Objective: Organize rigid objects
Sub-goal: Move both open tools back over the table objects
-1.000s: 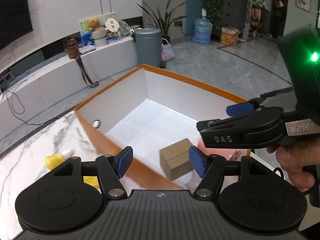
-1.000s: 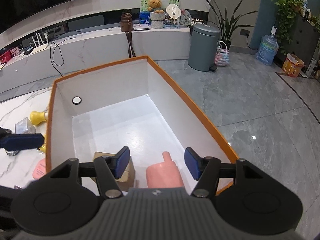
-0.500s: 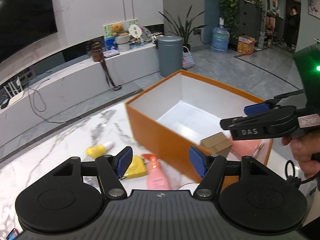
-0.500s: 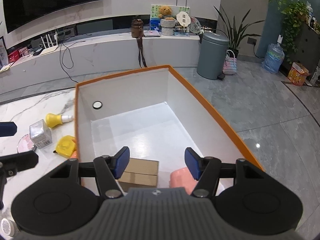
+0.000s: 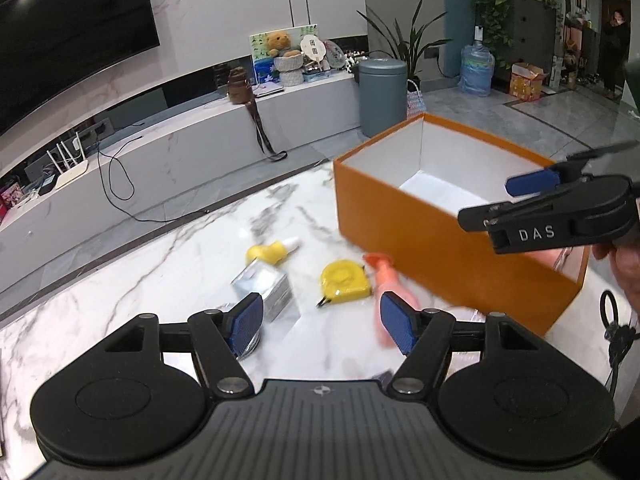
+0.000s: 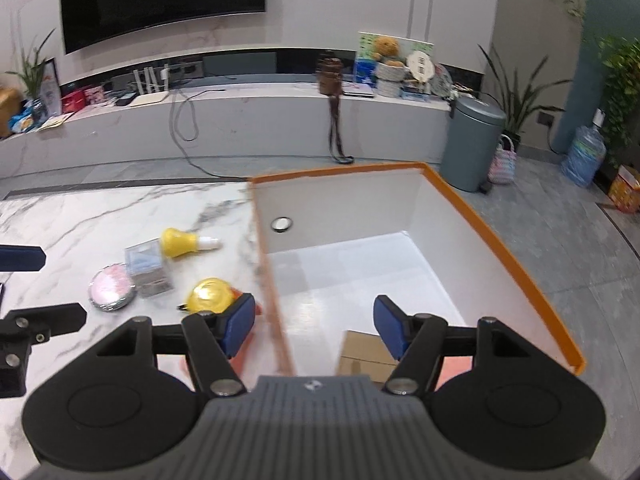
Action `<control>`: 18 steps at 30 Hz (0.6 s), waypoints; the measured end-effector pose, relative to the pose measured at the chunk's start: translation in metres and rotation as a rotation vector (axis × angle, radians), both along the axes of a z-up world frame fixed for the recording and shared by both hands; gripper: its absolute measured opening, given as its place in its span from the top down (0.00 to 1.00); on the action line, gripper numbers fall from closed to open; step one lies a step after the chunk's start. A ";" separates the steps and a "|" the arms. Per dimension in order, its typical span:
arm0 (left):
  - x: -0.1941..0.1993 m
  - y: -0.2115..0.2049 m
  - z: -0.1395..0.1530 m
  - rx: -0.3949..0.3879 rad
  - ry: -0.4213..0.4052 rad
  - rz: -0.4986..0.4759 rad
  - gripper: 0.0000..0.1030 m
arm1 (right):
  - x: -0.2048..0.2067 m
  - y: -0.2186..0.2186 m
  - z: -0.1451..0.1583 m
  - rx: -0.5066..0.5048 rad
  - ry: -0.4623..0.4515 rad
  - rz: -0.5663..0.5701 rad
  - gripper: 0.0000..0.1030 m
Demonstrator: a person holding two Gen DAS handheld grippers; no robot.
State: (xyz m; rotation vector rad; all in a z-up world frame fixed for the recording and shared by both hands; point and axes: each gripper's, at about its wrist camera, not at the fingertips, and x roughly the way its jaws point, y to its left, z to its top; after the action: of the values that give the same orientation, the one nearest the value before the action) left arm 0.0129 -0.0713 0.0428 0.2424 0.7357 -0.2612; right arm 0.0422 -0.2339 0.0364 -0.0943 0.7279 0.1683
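An orange box (image 5: 440, 248) with white inside stands on the marble table. In it lie a small cardboard box (image 6: 360, 354) and a pink item (image 6: 456, 366). Left of the orange box (image 6: 500, 256) lie a yellow tape measure (image 5: 344, 280), a yellow bottle (image 5: 268, 250), a clear cube box (image 5: 264, 284), a blurred pink spray bottle (image 5: 390, 280) and a round pink compact (image 6: 112, 292). My left gripper (image 5: 320, 326) hovers over these items, jaws opening, nothing between them. My right gripper (image 6: 315, 326) hangs over the box's left wall, jaws opening, holding nothing.
The marble table (image 5: 160, 272) ends just past the box, with grey floor beyond. A long white bench (image 6: 240, 120) with cables and ornaments, a grey bin (image 6: 472, 144) and plants stand behind. A person (image 5: 614, 52) stands far back on the right.
Both views have swung left, from looking down into the box to the loose items on the table. The left gripper left the box. Both pairs of jaws have widened a little.
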 end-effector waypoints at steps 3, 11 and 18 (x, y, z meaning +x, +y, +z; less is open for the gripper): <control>-0.007 0.011 -0.007 0.016 0.007 -0.019 0.22 | -0.007 0.016 0.000 -0.016 -0.005 0.040 0.36; -0.034 0.037 -0.032 0.032 0.031 -0.040 0.22 | -0.022 0.044 -0.003 -0.024 0.000 0.106 0.35; -0.070 0.046 -0.053 0.058 0.050 -0.134 0.22 | -0.045 0.081 -0.027 -0.045 0.060 0.200 0.31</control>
State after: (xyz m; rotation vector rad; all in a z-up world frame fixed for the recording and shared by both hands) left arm -0.0570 -0.0252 -0.0103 0.3415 0.7784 -0.3744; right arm -0.0030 -0.1527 0.0098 -0.2060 0.7816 0.3469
